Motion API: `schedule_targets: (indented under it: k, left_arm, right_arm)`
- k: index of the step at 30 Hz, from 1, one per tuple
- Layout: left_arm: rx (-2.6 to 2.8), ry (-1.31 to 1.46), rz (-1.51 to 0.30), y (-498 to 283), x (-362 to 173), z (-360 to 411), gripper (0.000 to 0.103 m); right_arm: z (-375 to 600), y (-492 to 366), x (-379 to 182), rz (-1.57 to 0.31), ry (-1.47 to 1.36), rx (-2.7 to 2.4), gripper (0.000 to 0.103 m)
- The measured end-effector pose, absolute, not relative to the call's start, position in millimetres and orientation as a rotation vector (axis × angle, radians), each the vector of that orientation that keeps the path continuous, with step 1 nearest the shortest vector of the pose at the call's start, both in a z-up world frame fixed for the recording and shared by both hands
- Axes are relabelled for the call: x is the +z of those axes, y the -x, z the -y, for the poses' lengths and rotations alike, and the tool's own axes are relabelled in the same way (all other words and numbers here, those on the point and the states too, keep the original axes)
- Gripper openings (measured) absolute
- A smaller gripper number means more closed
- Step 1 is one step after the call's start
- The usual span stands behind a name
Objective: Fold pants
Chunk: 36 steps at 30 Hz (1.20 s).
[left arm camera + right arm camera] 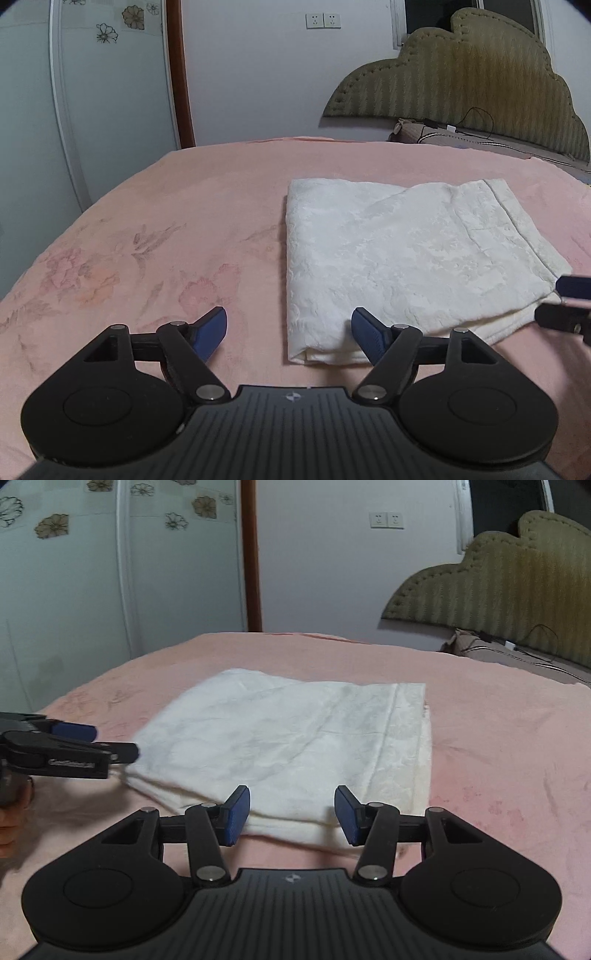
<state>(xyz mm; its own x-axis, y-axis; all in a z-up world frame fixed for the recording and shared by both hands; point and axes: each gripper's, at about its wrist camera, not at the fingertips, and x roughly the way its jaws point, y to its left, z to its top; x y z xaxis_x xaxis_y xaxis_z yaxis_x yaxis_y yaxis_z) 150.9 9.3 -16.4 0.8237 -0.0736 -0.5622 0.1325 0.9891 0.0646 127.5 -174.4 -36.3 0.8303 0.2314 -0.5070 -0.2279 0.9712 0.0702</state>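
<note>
The white pants (399, 258) lie folded into a flat rectangle on the pink bedspread (155, 229). They also show in the right wrist view (295, 738). My left gripper (289, 332) is open and empty, its jaws straddling the near left corner of the fold, just above the bed. My right gripper (291, 814) is open and empty at the near edge of the fold. The right gripper shows at the right edge of the left wrist view (569, 306), and the left gripper shows at the left of the right wrist view (92, 746), both beside the pants.
An olive padded headboard (461, 81) and a pillow with a black cable (443, 133) are at the far right. A white wardrobe with flower decals (92, 92) and a brown door frame (181, 74) stand behind the bed. The bed's edge curves at the left.
</note>
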Motion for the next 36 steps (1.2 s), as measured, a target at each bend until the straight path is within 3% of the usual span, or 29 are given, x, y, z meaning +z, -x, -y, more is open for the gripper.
schedule_targets:
  k: [25, 27, 29, 36]
  left_arm:
    - [-0.076, -0.098, -0.656, -128, -27, -7, 0.082]
    - [-0.076, -0.087, -0.662, -127, -28, -8, 0.082]
    - [-0.077, -0.077, -0.668, -125, -29, -7, 0.082]
    - [-0.08, -0.06, -0.681, -115, -34, -2, 0.086]
  right_arm:
    - [179, -107, -64, -0.636, -0.149, 0.176, 0.05]
    - [179, -104, -64, -0.639, -0.175, 0.186, 0.054]
    - [176, -101, -64, -0.64, -0.176, 0.187, 0.065]
    - [166, -92, -63, -0.649, -0.175, 0.182, 0.074]
